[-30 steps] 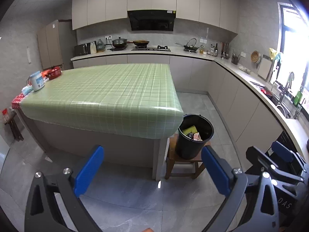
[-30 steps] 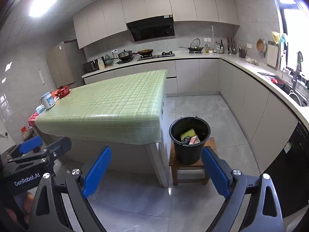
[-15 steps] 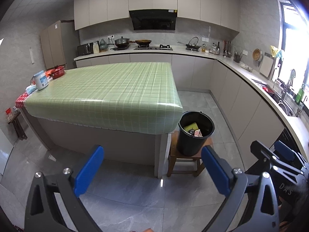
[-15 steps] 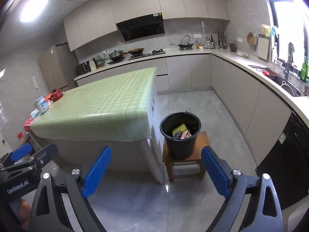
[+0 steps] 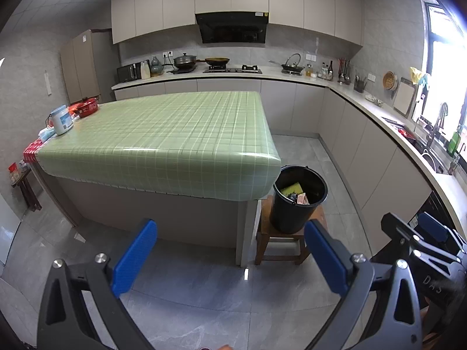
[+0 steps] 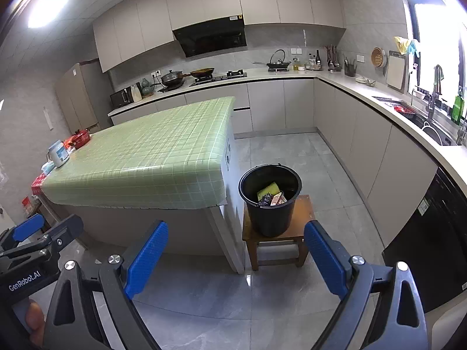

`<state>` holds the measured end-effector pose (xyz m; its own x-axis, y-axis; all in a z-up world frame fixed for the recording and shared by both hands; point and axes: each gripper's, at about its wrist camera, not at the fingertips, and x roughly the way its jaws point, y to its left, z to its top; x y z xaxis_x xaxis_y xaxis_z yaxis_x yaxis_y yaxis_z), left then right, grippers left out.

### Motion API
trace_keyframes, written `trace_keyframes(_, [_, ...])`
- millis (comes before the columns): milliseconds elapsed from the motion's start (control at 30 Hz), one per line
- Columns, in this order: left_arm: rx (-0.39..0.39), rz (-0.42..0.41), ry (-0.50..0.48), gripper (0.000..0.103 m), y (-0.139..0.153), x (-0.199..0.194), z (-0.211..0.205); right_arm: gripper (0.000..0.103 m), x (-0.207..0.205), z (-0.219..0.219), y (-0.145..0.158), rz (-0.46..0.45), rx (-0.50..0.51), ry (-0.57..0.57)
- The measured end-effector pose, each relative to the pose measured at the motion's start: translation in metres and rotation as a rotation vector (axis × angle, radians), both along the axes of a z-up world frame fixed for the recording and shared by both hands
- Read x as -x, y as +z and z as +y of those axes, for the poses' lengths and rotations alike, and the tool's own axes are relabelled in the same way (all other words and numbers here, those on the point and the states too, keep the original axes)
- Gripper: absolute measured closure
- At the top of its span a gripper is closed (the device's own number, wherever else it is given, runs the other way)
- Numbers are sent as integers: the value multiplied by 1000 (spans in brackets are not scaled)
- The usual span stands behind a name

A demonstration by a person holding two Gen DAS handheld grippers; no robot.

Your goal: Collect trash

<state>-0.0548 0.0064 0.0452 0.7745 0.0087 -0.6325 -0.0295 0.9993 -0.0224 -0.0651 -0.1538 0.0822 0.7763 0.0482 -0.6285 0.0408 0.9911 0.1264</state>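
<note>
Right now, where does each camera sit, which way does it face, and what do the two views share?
Left wrist: on the left tongs, facing the green table; its open blue fingers show, the right tongs at the right edge.
Right wrist: on the right tongs, facing the bucket; open fingers, the left tongs, a fingertip show.
Shared: table, bucket on a stool, stove counter.
</note>
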Motion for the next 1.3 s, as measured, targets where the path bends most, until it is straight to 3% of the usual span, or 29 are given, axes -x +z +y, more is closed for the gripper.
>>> trace_keyframes(1300, [-18,1,-9,2,7,-4,2,7,-2,6,-3,7,5,11])
